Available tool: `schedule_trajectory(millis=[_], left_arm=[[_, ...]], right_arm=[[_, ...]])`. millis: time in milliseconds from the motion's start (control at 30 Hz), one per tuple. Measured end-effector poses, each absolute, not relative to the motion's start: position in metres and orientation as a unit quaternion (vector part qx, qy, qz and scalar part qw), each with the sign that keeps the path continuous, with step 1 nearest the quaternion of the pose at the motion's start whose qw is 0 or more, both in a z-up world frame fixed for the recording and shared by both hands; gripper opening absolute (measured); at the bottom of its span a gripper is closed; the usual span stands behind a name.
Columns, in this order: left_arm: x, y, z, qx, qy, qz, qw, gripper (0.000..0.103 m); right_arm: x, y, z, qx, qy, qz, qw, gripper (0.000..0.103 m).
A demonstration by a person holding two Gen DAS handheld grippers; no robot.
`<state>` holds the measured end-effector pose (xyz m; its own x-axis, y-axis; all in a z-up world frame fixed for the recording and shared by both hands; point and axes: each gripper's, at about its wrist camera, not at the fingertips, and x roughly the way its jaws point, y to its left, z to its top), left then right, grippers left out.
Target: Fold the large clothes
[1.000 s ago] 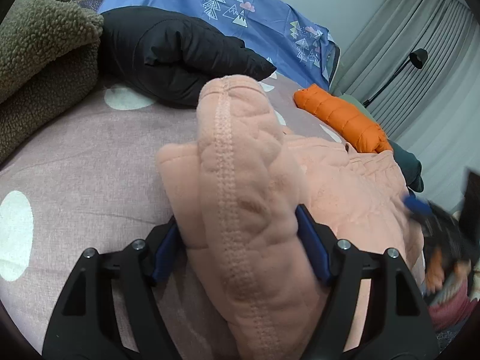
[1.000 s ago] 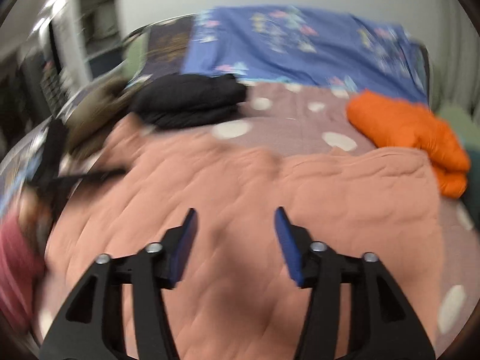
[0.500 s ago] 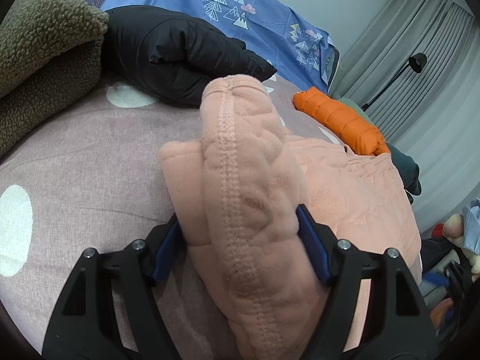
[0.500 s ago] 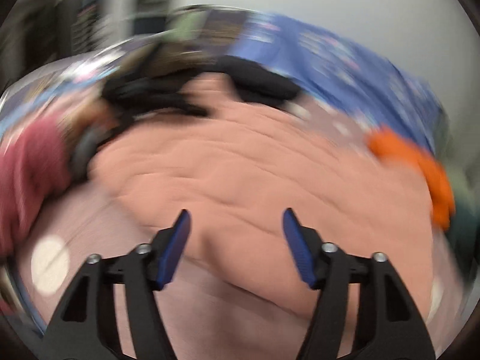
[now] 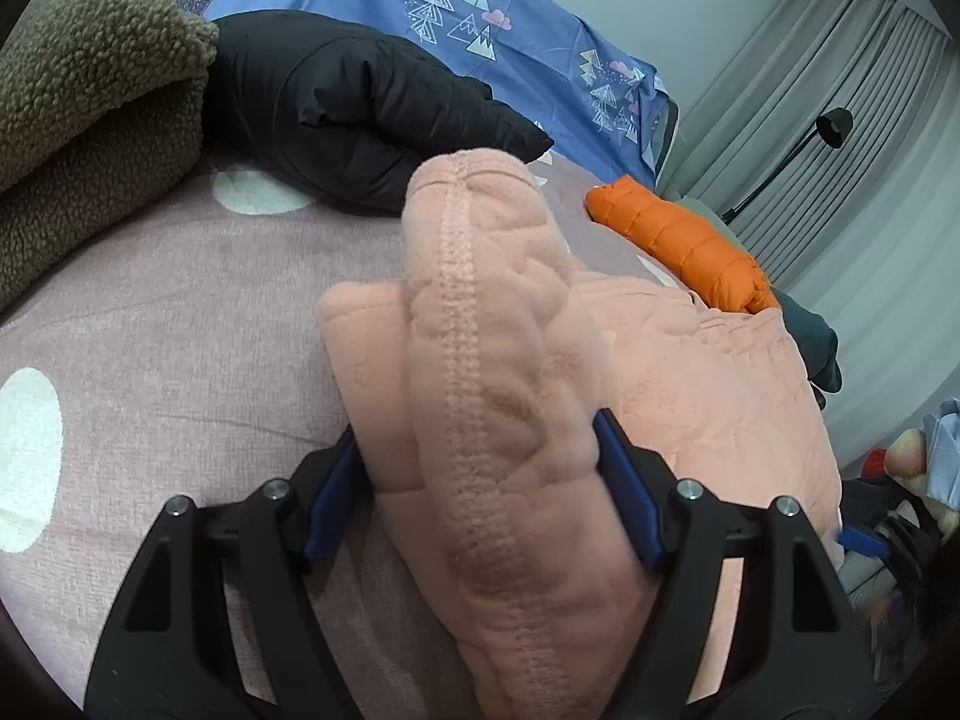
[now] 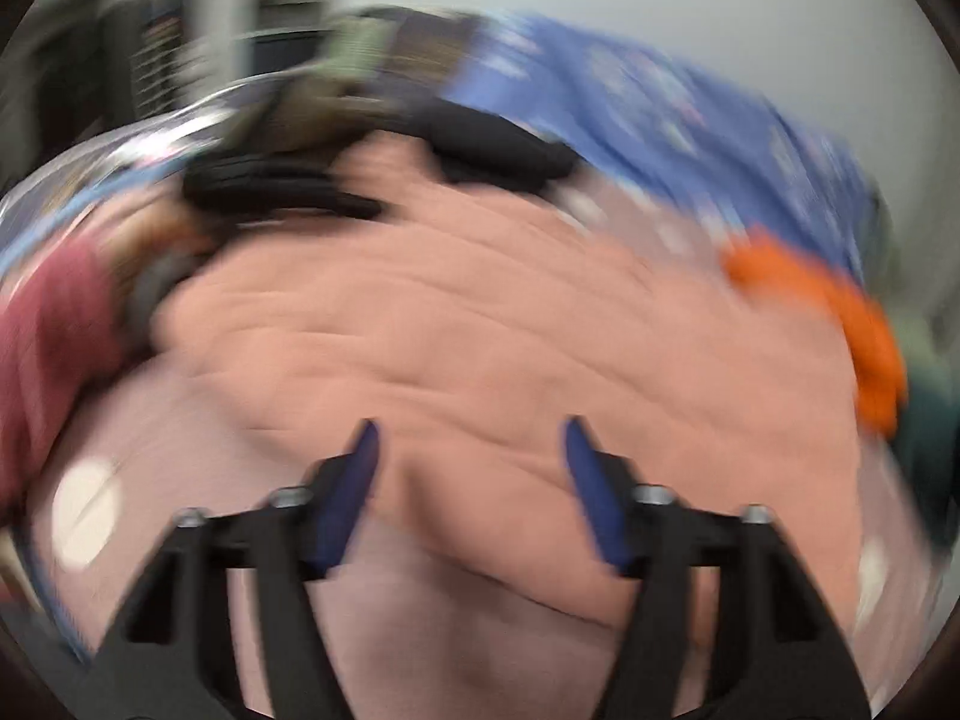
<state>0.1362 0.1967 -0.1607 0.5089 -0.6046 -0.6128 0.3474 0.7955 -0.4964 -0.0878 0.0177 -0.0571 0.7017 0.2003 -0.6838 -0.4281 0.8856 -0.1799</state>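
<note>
On the bed, with its dusty-pink, white-spotted sheet, we are working on a large peach quilted garment that is lying spread across the mattress. At the far left of the left wrist view a brown fleece is sitting folded, with a black padded jacket beside it and a blue sheet printed with little trees behind them. In the centre, our left hand-held gripper is clenching a thick bunched fold of the peach garment, both blue pads pressing into it and a stitched seam running up the ridge. To the right, an orange padded jacket is lying by the grey curtains.

In the blurred right wrist view, our right hand-held gripper is hovering over the peach garment's near edge with its jaws opening; cloth is showing between the pads, but they are not pressing on it.

To do this step well, in our judgement, we are needing the right side to take a deep bite of the thick hem, level with the left hold, so both corners are lifting together and the fold is landing square rather than twisted. A shallow pinch on such bulky cloth is likely to slip.

We are reading no brand, label or writing anywhere.
</note>
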Motion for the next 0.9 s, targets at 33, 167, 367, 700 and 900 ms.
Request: schedule_trajectory(millis=[33,167,367,700,900], left_arm=[[0.136,0.197,-0.161,-0.158,0.410,-0.279,0.854,0.075],[0.136,0.196,-0.161,-0.159,0.409,-0.278,0.854,0.076],[0.137,0.198,-0.162,-0.168,0.410,-0.281,0.851,0.076],[0.137,0.209,-0.146,-0.231,0.400,-0.294,0.837,0.039],[0.130,0.181,-0.076,-0.185,0.374,-0.301,0.857,0.037]], right_arm=[[-0.097,0.041,-0.059,-0.203,0.328,0.203,0.900,0.067],[-0.106,0.100,-0.080,-0.303,0.297,0.244,0.872,0.067],[-0.089,0.141,-0.113,-0.408,0.269,0.207,0.848,0.077],[-0.033,0.124,-0.096,-0.273,0.278,0.213,0.896,0.023],[-0.020,0.062,-0.043,-0.101,0.267,0.247,0.926,0.022]])
